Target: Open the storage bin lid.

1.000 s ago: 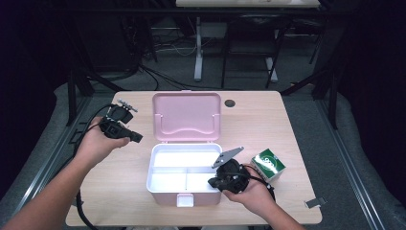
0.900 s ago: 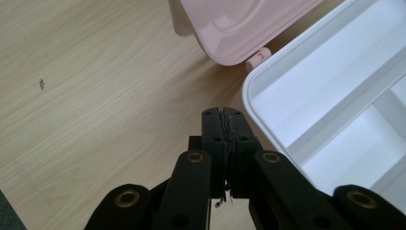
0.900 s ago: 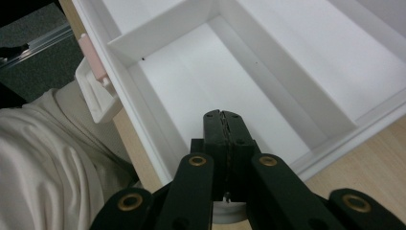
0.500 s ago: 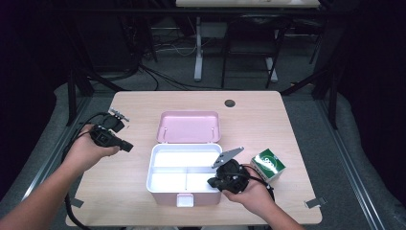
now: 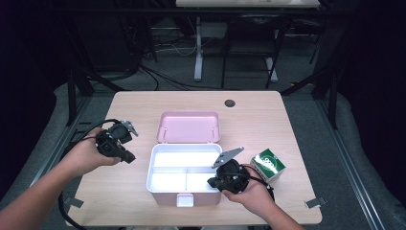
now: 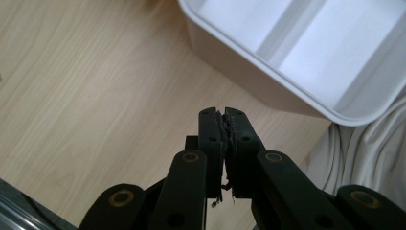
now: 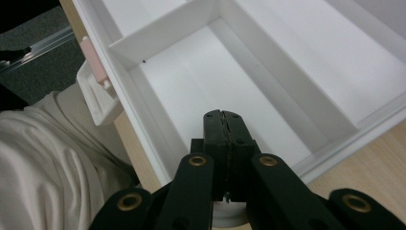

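High view shows a pale wooden bench (image 5: 143,103) with a white box (image 5: 184,173) in the middle, its pink lid (image 5: 189,126) standing open at the far side. On the left, the left claw (image 5: 125,156) is held above bare wood just beside the box's left wall; in the left gripper view (image 6: 224,125) its jaws are pressed together on nothing. Inside, the box is split into one long far compartment and two smaller near ones, all bare white. The right claw (image 5: 214,181) sits at the box's near right corner, and in the right gripper view (image 7: 223,125) its jaws are closed together over a near compartment. Right of that hand stands a small green and white carton (image 5: 268,164), on the bench, apart from the box.
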Demonstrator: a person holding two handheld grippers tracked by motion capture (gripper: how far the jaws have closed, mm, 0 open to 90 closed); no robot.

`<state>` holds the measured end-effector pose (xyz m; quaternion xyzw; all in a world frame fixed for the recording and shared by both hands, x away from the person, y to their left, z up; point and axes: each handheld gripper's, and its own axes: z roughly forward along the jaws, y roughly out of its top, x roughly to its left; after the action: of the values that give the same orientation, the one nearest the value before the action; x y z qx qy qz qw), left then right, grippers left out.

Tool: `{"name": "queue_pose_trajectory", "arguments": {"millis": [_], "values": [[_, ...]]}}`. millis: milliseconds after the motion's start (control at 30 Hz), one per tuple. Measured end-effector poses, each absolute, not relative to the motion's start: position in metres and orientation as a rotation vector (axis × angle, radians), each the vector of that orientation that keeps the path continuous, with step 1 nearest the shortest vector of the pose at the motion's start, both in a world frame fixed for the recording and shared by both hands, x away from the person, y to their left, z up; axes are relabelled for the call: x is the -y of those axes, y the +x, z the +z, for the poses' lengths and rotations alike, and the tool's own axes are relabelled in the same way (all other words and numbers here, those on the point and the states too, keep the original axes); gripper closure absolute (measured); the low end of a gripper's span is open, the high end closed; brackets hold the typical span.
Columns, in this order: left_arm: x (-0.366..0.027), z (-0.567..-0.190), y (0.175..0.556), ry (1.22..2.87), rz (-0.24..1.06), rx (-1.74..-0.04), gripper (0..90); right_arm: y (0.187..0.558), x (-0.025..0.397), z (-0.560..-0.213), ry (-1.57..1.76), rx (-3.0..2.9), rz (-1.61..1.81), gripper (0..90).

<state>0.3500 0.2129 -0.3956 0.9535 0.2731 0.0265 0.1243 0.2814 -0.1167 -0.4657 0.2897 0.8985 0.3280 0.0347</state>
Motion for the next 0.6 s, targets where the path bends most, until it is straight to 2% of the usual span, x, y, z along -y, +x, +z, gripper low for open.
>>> {"name": "queue_pose_trajectory", "arguments": {"millis": [200,600], "values": [[-0.194,-0.401,0.343,2.872,0.063,-0.632,83.6,0.281,0.116,-0.466,0.891,-2.761,1.004,90.0],[-0.161,-0.394,0.341,2.936,0.063,-0.476,80.9,0.281,0.117,-0.466,0.883,-2.758,1.006,89.9]]}}
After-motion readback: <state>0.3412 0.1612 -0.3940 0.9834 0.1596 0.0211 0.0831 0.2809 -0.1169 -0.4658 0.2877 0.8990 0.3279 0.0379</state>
